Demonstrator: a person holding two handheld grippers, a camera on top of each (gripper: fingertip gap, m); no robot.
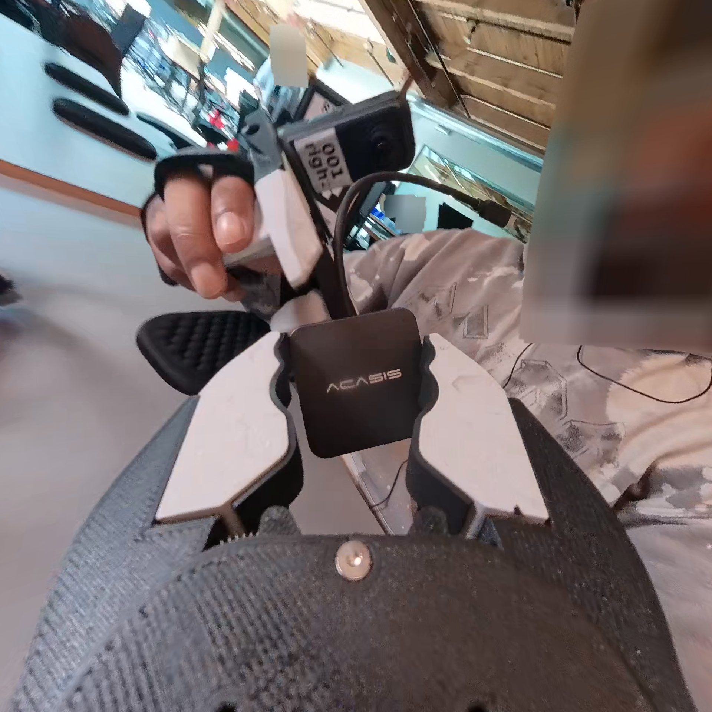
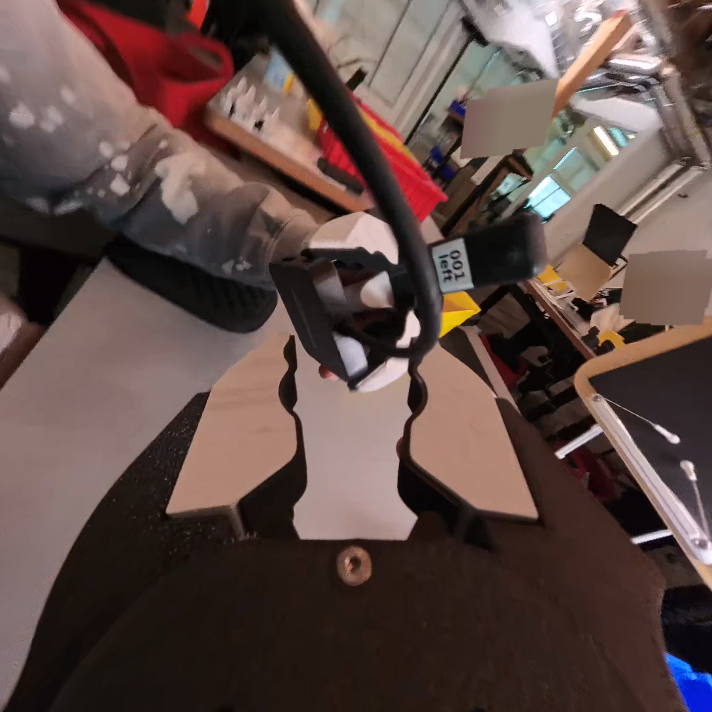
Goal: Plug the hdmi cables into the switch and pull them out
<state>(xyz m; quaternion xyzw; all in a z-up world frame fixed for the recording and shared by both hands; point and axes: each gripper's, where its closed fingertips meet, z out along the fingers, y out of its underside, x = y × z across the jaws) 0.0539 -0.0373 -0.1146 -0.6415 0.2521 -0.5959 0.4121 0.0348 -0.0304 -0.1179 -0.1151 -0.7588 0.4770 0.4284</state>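
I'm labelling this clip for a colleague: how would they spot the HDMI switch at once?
Start in the left wrist view with the left gripper and its two white fingers. Clamped between them is the switch, a small black rounded square. A black cable leaves its far edge.

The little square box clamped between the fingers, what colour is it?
Black, with pale lettering on its face. The switch shows best in the left wrist view.

The switch (image 1: 356,381) is a small black square box with rounded corners and pale lettering on its face, clamped flat between the left tongs (image 1: 356,379). A black cable (image 1: 339,239) rises from its far edge, looping up beside the right tongs (image 1: 296,308).
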